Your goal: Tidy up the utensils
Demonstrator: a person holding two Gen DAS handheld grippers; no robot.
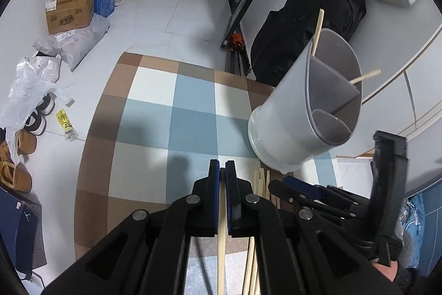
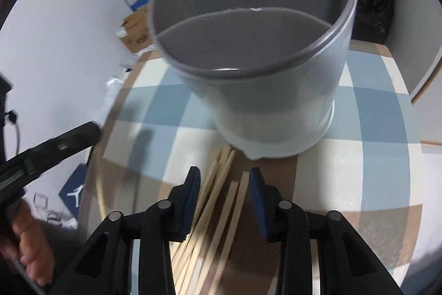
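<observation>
Left gripper (image 1: 222, 170) clamped fully on a single chopstick (image 1: 221, 239), its shaft running back from between the pads toward the camera, roughly along the line of the fingers; right gripper (image 2: 222, 179) partly open, nothing pressed between the pads, hanging low over the loose chopsticks (image 2: 218, 201) on the checked mat (image 2: 373, 107); no contact to be seen there, the pads standing either side of the bundle's far ends. Grey divided holder (image 2: 248, 26) upright on the mat just beyond those far ends, nearly touching them; two sticks (image 1: 317, 29) already leaning out of its far compartments in the left wrist view, the near compartment apparently empty. Key relation: bundle directly under and between the right jaws, long axis running near to far, much the same way the fingers point, fanned slightly to the left; so jaws set across the sticks, as a pinch needs. Right gripper plainly the nearer to the pile; left one off to the left with its load, well short of the holder's rim. Likely next: lowering and shutting on one stick alone, probably the separate one by the right pad; risk of catching several at once, given how tightly the left ones lie together.
</observation>
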